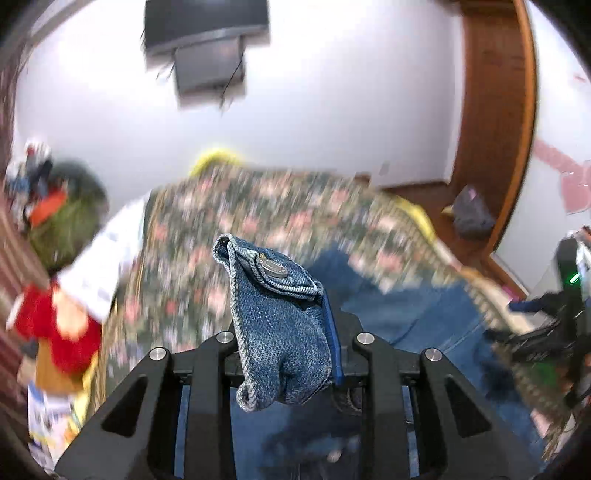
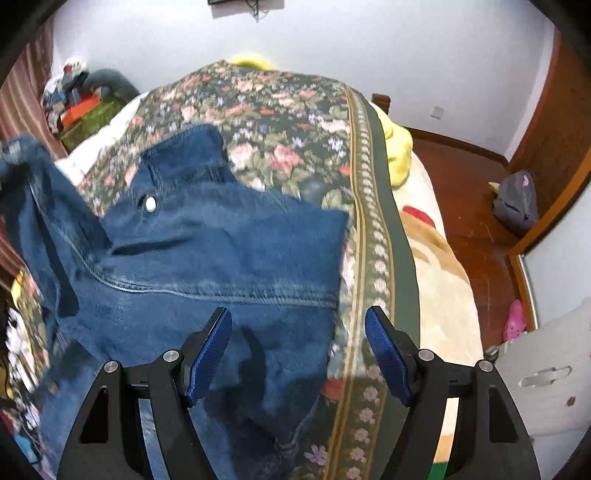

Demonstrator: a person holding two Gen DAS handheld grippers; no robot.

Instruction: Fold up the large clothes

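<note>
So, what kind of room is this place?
Most likely a bedroom in a home: a bed under a floral bedspread, a yellow pillow at its edge, a wooden floor and a wall-mounted screen.

Left gripper (image 1: 284, 332) clamped; right gripper (image 2: 297, 354) spread wide

White walls (image 2: 332, 44) are enclosing the room, and a dark screen (image 1: 207, 26) is hanging high on one. A bed is filling the middle under a dark flowered cover (image 2: 280, 122), with a cream blanket (image 2: 443, 280) spilling off its side. Reddish wooden floor (image 2: 465, 192) is showing beside a brown door frame (image 1: 495, 110), where a grey bag (image 2: 517, 203) is sitting.
</note>
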